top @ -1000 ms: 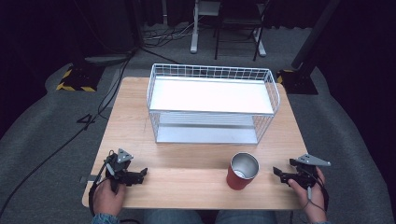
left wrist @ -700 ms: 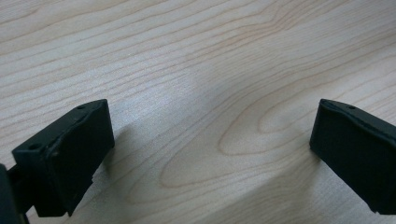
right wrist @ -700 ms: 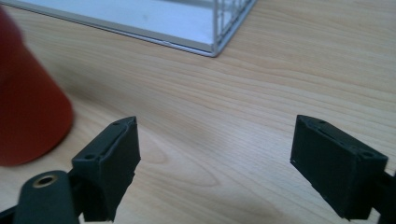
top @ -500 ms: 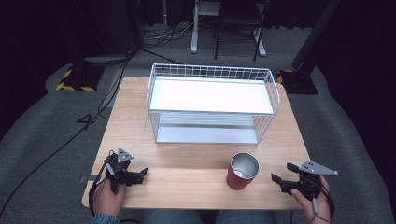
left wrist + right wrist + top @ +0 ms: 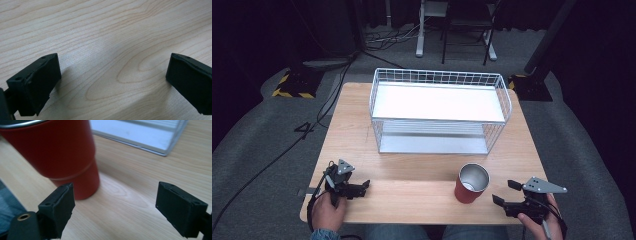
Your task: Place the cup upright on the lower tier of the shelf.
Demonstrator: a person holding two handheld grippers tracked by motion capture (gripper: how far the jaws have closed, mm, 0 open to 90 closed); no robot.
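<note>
Woodgrain fills the top of the pale rectangular wooden table (image 5: pixel 422 170), where a red tapered metal cup with a silvery inside (image 5: pixel 472 183) stands upright near the front edge, right of centre. Behind it, toward the far side, sits a white wire-mesh basket rack with a flat white shelf (image 5: pixel 439 111), apart from the cup. The left gripper (image 5: pixel 362 187), held in a hand (image 5: pixel 328 212) at the front left corner, lies low over bare wood; in the left gripper view its black jaws stand wide apart with nothing but table between them. The right gripper (image 5: pixel 506 193), held in the other hand (image 5: pixel 537 220) at the front right, points toward the cup and is just beside it without touching. In the right gripper view its jaws are likewise spread and empty, the cup (image 5: pixel 57 155) rising close ahead of the left-hand jaw and a corner of the rack (image 5: pixel 150 135) showing beyond.
</note>
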